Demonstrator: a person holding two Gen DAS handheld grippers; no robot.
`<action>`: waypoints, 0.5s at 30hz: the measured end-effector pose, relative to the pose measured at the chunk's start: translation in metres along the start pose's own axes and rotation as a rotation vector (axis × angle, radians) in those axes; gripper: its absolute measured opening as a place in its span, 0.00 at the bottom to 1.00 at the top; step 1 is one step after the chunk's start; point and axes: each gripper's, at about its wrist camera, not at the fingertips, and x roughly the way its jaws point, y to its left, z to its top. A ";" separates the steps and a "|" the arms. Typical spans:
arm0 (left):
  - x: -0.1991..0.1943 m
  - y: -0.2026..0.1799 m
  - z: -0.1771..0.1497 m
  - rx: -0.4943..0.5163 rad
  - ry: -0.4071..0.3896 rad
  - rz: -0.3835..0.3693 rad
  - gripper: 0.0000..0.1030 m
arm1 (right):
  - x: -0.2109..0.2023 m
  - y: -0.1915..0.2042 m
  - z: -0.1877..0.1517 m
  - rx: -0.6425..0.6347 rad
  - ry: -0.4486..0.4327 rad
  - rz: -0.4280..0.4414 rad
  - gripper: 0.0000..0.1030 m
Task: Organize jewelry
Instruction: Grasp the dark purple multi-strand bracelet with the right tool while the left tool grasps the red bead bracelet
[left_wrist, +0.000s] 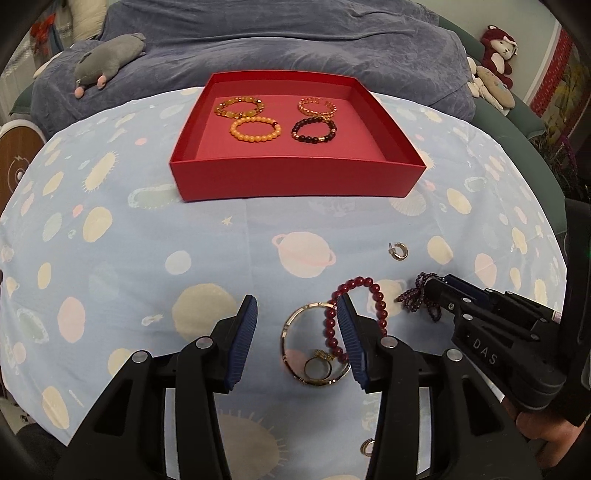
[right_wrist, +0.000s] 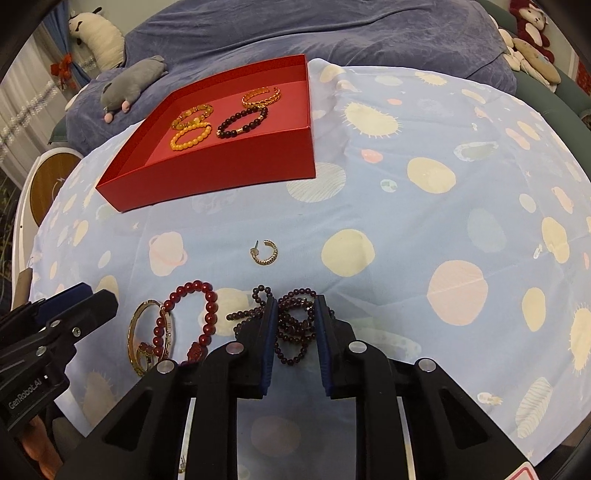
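Straddling the heap of dark purple beads (right_wrist: 293, 328), the right claw (right_wrist: 295, 317) is sitting low with its jaws spread, the strand lying between them but not yet pinched. Closing well here calls for catching several loops at once, low against the cloth (right_wrist: 424, 229), then lifting straight up so no trailing loop snags (the strand looks tangled on itself). Just to its left, the left claw (left_wrist: 301, 328) is hanging spread and empty over the gold bangle (left_wrist: 291, 325), the ring (left_wrist: 317, 367) and the red bead bracelet (left_wrist: 373, 306); it is best keeping clear. A little beyond, a small gold hoop earring (right_wrist: 266, 252) is lying alone. Farthest off, the red box (left_wrist: 295, 181) is holding four bracelets, with bare floor near its front wall for the purple strand.
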 end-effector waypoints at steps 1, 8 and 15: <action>0.003 -0.003 0.002 0.013 0.004 -0.005 0.42 | 0.001 -0.001 0.000 0.001 0.006 -0.004 0.12; 0.028 -0.021 0.011 0.088 0.043 -0.033 0.42 | -0.002 -0.012 -0.003 0.035 0.011 0.011 0.05; 0.045 -0.028 0.004 0.116 0.091 -0.046 0.36 | -0.009 -0.015 -0.002 0.057 0.009 0.027 0.05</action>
